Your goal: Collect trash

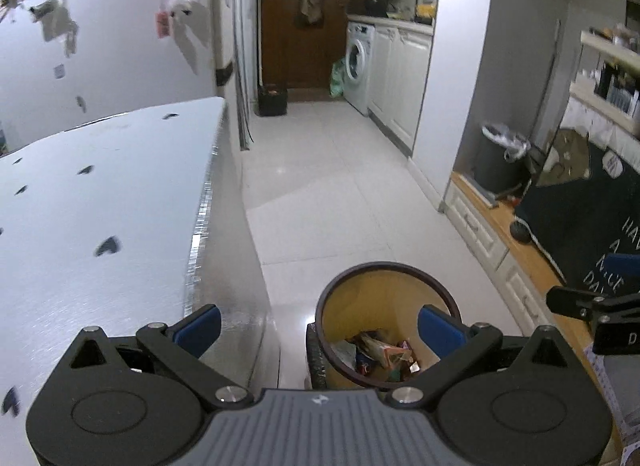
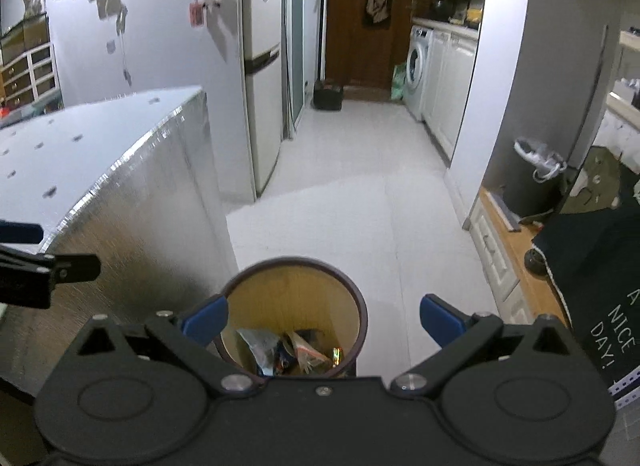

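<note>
Yellow bin [image 2: 294, 298] holding wrappers [image 2: 296, 354] sits below both tools [image 1: 320, 330] [image 2: 324, 322], fingers spread apart.

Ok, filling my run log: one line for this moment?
left gripper: open, empty | right gripper: open, empty | round yellow dark-rimmed bin: holds wrappers

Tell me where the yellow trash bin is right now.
The yellow trash bin stands on the white floor beside the silver table, low and central in the right wrist view, just below both open grippers.
</note>
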A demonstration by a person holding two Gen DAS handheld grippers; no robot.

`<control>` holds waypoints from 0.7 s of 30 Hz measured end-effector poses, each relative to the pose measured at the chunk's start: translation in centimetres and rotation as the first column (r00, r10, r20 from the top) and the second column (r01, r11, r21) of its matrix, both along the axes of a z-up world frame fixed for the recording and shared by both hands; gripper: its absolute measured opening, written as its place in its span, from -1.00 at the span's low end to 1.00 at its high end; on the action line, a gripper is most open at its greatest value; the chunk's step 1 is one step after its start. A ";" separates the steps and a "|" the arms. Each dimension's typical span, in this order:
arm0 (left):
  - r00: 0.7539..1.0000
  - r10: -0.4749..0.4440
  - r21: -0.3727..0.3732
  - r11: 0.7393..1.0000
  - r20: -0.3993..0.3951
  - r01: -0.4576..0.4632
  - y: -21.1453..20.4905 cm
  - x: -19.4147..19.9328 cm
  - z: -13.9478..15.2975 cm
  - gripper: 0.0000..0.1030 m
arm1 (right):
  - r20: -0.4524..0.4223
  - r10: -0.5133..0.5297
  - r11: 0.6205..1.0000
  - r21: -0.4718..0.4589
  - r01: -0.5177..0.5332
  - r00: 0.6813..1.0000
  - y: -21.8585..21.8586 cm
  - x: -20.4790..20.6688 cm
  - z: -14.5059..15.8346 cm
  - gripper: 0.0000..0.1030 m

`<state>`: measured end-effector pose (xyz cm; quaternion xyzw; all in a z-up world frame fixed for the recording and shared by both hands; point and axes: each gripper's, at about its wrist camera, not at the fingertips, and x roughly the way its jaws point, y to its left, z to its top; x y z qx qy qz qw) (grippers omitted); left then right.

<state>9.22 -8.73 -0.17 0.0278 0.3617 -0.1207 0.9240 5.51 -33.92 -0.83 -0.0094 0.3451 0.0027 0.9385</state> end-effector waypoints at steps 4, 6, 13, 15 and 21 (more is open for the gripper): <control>0.999 0.042 -0.026 0.999 0.024 -0.041 2.4 -2.2 0.9 1.00 | 0.036 -0.022 1.000 0.001 0.022 0.999 0.9 -2.0 1.0 1.00; 0.997 0.056 -0.017 0.998 0.048 -0.055 3.1 -3.3 1.2 1.00 | 0.060 -0.026 1.000 -0.003 0.027 0.998 1.3 -3.1 1.2 1.00; 0.992 0.077 -0.012 0.997 0.104 -0.077 4.4 -7.1 0.9 1.00 | 0.106 -0.058 0.998 0.009 0.057 0.993 2.2 -6.4 1.2 1.00; 0.990 0.085 -0.014 0.996 0.111 -0.084 4.6 -7.9 0.5 1.00 | 0.120 -0.067 0.998 0.006 0.067 0.991 2.4 -7.6 0.9 1.00; 0.984 0.117 -0.040 0.993 0.132 -0.113 5.1 -10.3 -0.4 1.00 | 0.151 -0.127 0.992 0.008 0.127 0.980 2.7 -10.3 -0.3 1.00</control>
